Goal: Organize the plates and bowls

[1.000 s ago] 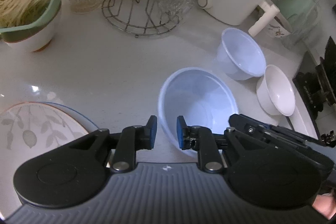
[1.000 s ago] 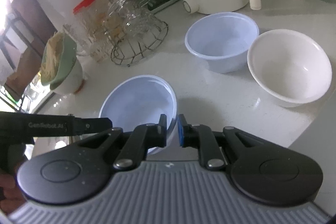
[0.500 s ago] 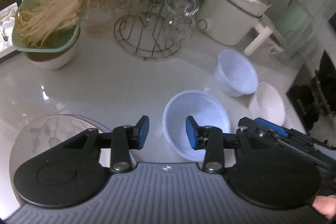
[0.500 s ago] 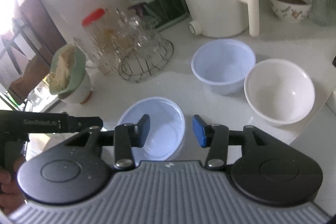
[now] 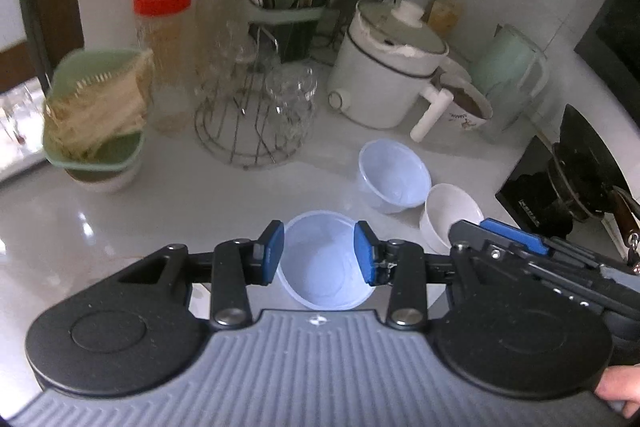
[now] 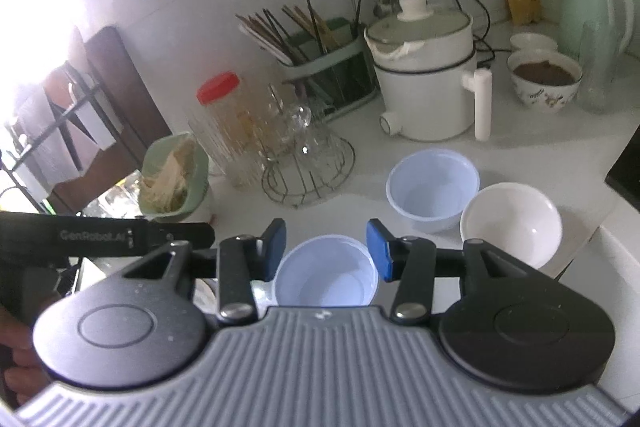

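Left gripper [image 5: 319,251]: jaws parted, nothing between the pads. Right gripper [image 6: 326,250]: the same, empty. Both hang above the near blue bowl [image 5: 325,261], which sits upright on the glossy white counter [image 5: 160,195], framed between the jaws of each and touching neither.

Beyond it and to the right, well apart: a 2nd blue bowl [image 6: 433,185], translucent thin plastic, just beside a white bowl [image 6: 511,223], smooth and opaque. All 3 round, so no long axis. Right gripper looks nearer that pair.
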A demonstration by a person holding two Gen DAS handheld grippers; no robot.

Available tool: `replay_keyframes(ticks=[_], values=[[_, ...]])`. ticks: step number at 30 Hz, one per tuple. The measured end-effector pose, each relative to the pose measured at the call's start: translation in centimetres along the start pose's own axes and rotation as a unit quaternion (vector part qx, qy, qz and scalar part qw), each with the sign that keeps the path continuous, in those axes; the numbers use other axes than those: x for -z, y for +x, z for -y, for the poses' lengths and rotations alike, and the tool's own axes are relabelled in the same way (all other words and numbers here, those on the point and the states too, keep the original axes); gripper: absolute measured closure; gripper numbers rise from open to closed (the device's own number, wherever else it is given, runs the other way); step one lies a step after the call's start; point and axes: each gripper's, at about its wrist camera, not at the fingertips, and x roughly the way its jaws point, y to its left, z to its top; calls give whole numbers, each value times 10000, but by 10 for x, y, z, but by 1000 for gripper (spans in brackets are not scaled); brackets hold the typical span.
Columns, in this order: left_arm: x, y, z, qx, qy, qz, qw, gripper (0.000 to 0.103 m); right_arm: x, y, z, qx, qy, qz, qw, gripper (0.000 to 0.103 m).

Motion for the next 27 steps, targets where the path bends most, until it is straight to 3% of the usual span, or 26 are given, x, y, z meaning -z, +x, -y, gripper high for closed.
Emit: replay_keyframes(ticks=[6, 10, 20, 27], values=[[6, -34, 2, 119, -18, 262, 9996, 59, -1, -25, -8, 2, -122, 162, 9998, 55], [19, -46, 1, 180, -110, 224, 9995, 59, 4, -35, -15, 103, -236, 177, 9995, 55], [36, -55, 0, 101, -181, 202, 9996, 59, 19, -48, -16, 122, -215, 202, 9995, 55], [37, -35, 18, 142, -110, -17, 9998, 59, 20, -47, -3, 193, -343, 181, 9991, 56]])
